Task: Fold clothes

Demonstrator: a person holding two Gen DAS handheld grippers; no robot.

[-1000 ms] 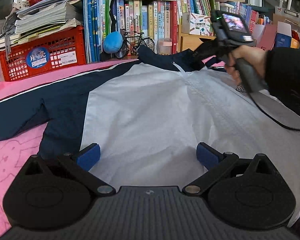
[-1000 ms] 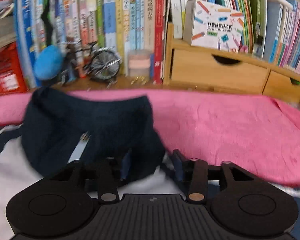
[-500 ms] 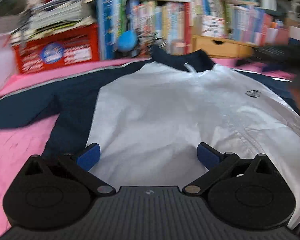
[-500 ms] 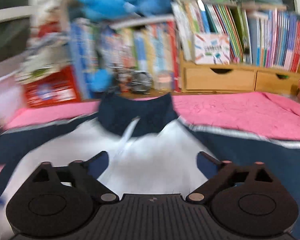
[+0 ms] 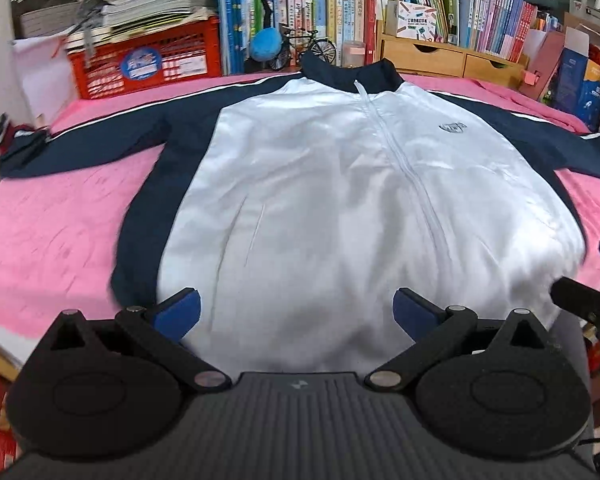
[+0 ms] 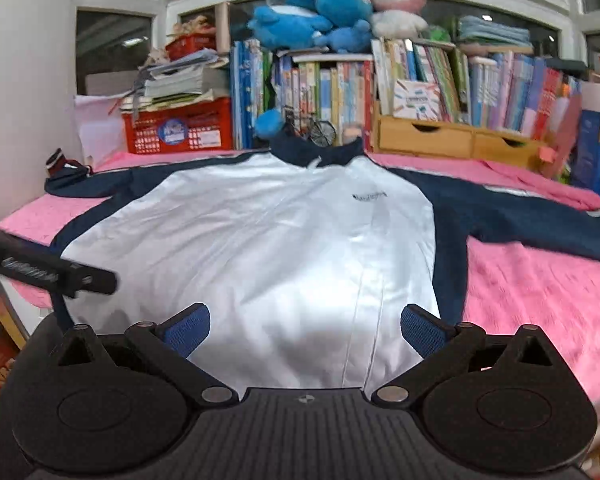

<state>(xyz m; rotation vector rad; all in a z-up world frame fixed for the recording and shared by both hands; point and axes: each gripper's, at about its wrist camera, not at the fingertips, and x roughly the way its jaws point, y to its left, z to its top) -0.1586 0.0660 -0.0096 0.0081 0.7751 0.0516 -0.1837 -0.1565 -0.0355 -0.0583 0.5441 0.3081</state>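
A jacket (image 5: 340,200) with a white front, navy sleeves and a navy collar lies flat, zipped, on the pink cover (image 5: 60,240), sleeves spread to both sides. My left gripper (image 5: 298,312) hovers open over the hem at the near edge, with nothing between its blue pads. In the right wrist view the jacket (image 6: 260,248) fills the middle, and my right gripper (image 6: 304,330) stands wide open over the hem's right half, holding nothing. Part of the other gripper's body shows at the picture's edge in each view.
Along the back stand a red crate (image 5: 148,60) stacked with papers, rows of books, a model bicycle (image 5: 308,46) and wooden drawers (image 5: 440,54). Plush toys (image 6: 320,4) sit on top of the books. A blue box (image 5: 584,88) stands at the far right.
My right gripper let go of the navy collar, opened wide and drew back to the hem. My left gripper also pulled back, so the whole jacket now shows.
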